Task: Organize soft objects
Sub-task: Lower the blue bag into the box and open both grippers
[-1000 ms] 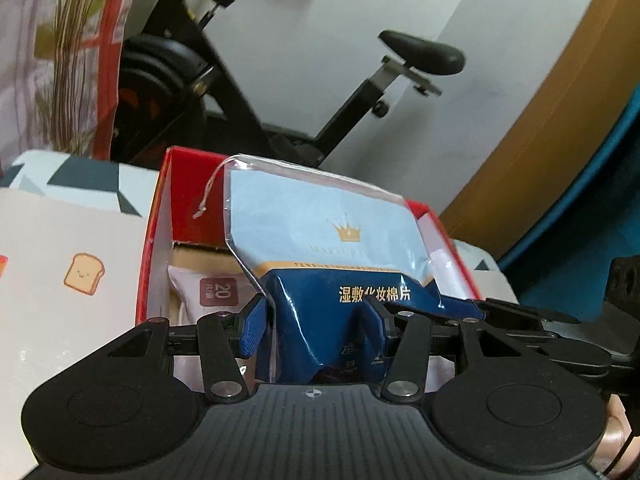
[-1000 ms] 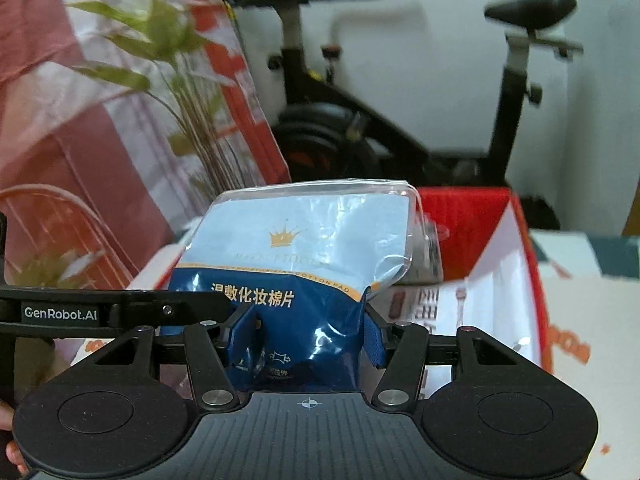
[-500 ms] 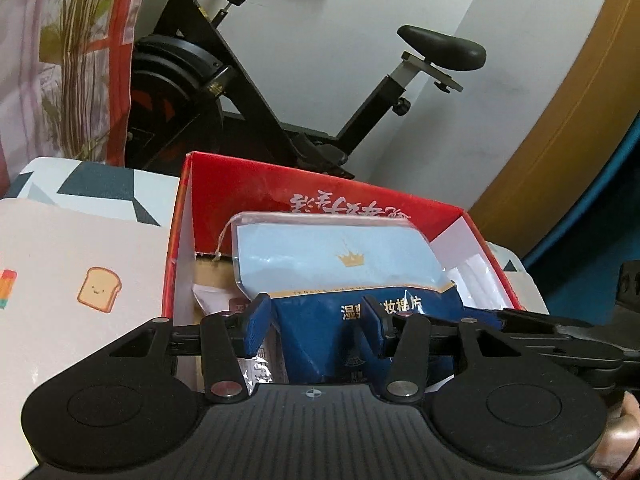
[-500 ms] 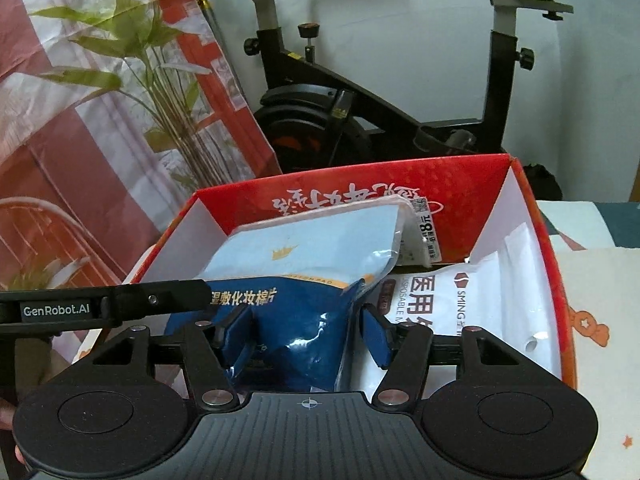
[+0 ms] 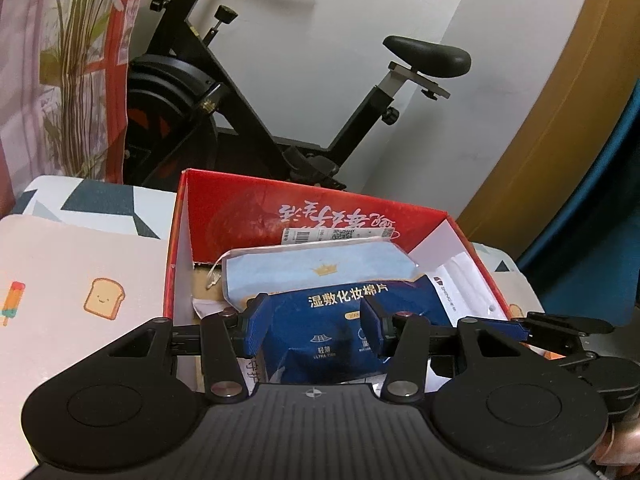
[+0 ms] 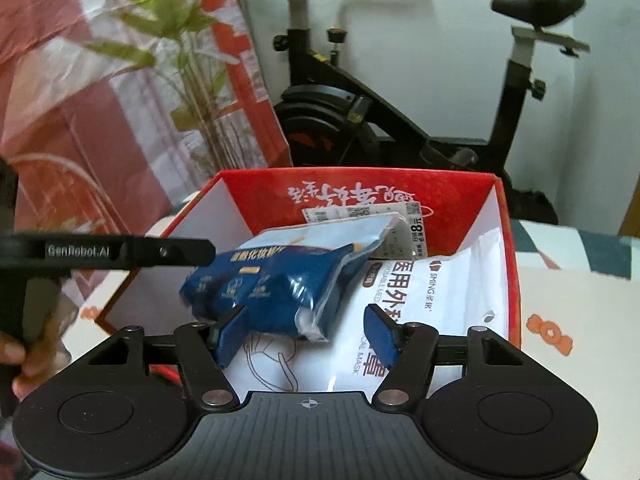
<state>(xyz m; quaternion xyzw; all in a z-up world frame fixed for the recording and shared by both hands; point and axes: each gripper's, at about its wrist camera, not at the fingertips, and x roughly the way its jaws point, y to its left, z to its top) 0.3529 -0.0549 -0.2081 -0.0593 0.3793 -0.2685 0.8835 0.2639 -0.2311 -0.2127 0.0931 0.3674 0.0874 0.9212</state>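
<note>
The blue cotton-pad pouch (image 5: 336, 320) lies inside the red cardboard box (image 5: 256, 208), resting partly on a white mask packet (image 6: 432, 300) that fills the box's right side. A barcode label (image 6: 400, 220) shows behind the pouch against the box's far wall.

The box sits on a pale cloth printed with toast and popsicle cartoons (image 5: 80, 280), seen at the left of the left wrist view. Behind it, filling the upper middle of both views, stands a black exercise bike (image 5: 248, 104) against a white wall. A red and white patterned curtain with leaf prints (image 6: 100, 80) hangs at upper left; a brown curved band (image 5: 560, 120) crosses the upper right of the left view.

The pouch's near end is covered by the gripper body in the left view, and the box floor is mostly hidden under the packets. The right view is blurred, so small print there is unreadable. A hand (image 6: 16, 356) is cut off at that view's left edge.

The left gripper (image 5: 312, 326) has its blue pads pressed into the dark lower part of the pouch, pinching it from both sides. The right gripper (image 6: 306, 334) has its fingers spread: its left pad sits just at the pouch's lower edge, its right pad well clear over the mask packet, so it holds nothing.
</note>
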